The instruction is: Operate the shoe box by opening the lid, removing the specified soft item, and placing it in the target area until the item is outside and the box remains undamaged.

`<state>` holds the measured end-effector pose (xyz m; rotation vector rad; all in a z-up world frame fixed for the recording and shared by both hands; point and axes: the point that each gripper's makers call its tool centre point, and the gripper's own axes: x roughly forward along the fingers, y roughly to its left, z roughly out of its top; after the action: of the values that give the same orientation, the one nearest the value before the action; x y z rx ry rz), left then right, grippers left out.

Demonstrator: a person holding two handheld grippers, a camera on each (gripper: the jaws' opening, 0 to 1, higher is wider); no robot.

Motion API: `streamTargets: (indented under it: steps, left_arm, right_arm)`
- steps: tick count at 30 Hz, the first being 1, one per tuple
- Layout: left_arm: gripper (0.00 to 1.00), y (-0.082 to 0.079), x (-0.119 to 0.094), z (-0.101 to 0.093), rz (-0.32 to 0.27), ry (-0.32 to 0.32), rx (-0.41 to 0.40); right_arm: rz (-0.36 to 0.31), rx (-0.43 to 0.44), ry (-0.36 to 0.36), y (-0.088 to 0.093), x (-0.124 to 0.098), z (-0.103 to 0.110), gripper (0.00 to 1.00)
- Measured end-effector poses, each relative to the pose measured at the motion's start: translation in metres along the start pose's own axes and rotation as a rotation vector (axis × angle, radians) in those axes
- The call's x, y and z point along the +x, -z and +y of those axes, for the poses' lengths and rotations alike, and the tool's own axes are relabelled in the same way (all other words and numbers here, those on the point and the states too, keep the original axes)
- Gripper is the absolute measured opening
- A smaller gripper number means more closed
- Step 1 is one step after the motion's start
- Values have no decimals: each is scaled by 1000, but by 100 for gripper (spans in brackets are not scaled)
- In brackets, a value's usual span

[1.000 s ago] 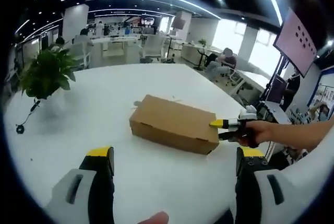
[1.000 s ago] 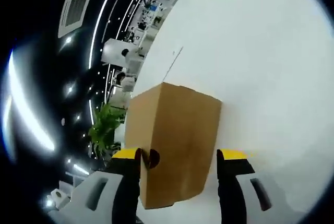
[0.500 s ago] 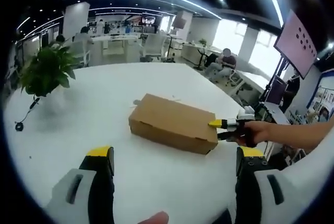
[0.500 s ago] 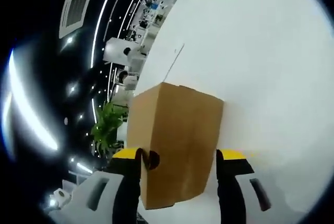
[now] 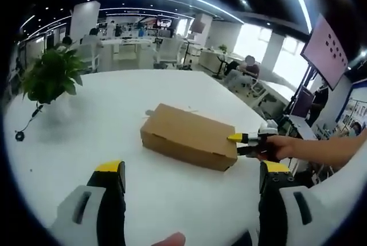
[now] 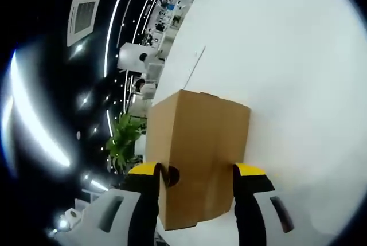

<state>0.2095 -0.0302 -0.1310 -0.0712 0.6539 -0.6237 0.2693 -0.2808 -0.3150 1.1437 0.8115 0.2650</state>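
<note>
So the shoe box (image 5: 189,142) is a plain brown cardboard one, long and low, sitting flat on a big white table (image 5: 114,108) roughly in the middle of the left gripper view. Lid is down. The top is smooth and unmarked, and there's a seam running along the long side where the lid overlaps the base. No logo, label or printing on it that I can make out from either angle. In the right gripper view the box (image 6: 198,160) is seen end-on, and there's a small round dark notch in the end face, right beside the left jaw's yellow tip.

The right gripper (image 6: 195,170) has its two jaws straddling the near end of the box, one yellow tip on each side and close up against the cardboard. Whether they're truly squeezing it or just sitting alongside I can't tell. From the left gripper view you can see that same gripper (image 5: 248,139) coming in from the right, held in a person's hand (image 5: 279,147), tips at the box's right-hand end.

The left gripper (image 5: 192,172) is spread wide with nothing between the jaws, well short of the box.

A potted green plant (image 5: 50,78) stands on the far left of the table, well apart from the box. There's a pinkish wall screen (image 5: 332,42) upper right with dark marks on it, too small to read.
</note>
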Motion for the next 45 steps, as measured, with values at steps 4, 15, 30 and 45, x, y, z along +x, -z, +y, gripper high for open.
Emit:
streamTargets:
  steps: [4, 15, 30, 45]
  left_arm:
    - [99, 0, 1, -3, -2, 6, -2]
    - [99, 1, 2, -8, 0, 17, -1]
    - [99, 2, 2, -11, 1, 28, -2]
    - [99, -1, 3, -13, 2, 36, 8]
  right_arm:
    - [-1, -2, -1, 1, -1, 1, 50]
    - [-2, -10, 18, 2, -4, 5, 48]
    - [11, -7, 41, -4, -6, 4, 42]
    - [24, 10, 27, -2, -14, 12, 32]
